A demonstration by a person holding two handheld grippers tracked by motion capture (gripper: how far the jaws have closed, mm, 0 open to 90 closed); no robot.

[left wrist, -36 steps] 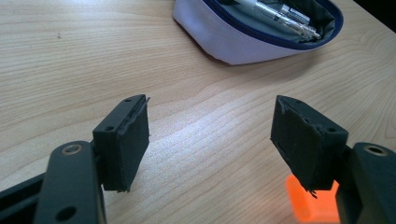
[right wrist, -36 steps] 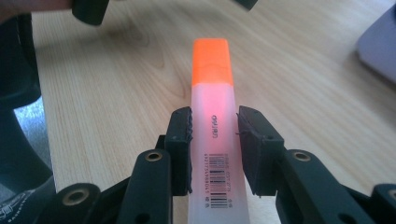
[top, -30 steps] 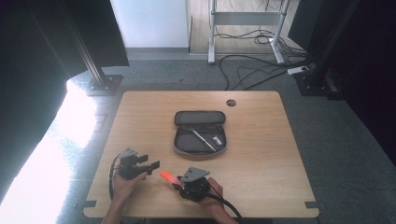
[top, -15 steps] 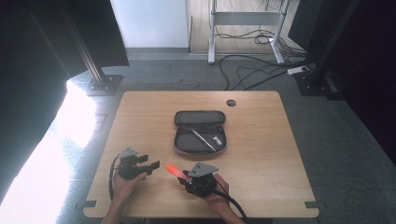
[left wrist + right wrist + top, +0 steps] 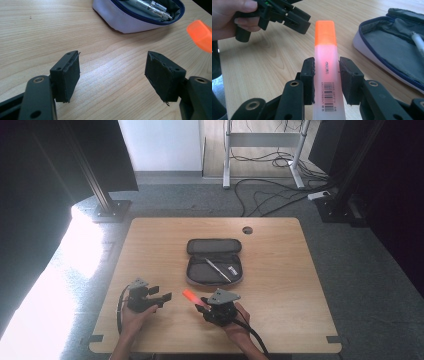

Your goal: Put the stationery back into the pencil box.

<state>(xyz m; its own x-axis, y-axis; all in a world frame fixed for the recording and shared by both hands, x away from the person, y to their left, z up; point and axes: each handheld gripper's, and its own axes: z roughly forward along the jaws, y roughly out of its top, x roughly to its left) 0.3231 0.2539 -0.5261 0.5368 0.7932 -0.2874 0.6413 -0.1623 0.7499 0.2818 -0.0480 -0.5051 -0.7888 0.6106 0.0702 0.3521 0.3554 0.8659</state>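
My right claw (image 5: 326, 82) is clamped on an orange highlighter (image 5: 327, 75), pads pressing its pale barrel from both sides, with the barcode end back toward my palm and the orange cap pointing straight out ahead, in line with the jaws. In the high view the right claw (image 5: 200, 306) holds that cap end up and leftward over the desk (image 5: 280, 270), clear of the wood.

My left claw (image 5: 112, 75) stands wide open with nothing between its pads, resting low over the desk and aimed toward the highlighter; in its own view the orange cap (image 5: 201, 35) hangs off to the upper right.

The pencil case (image 5: 215, 262) lies unzipped ahead of both hands, a little nearer my right, its long axis running across the desk, with pens (image 5: 217, 269) already inside. I judge the case to be where the highlighter goes. The marker's length now points away from the case's opening, so I would swing its cap toward the case and lay it along the case.
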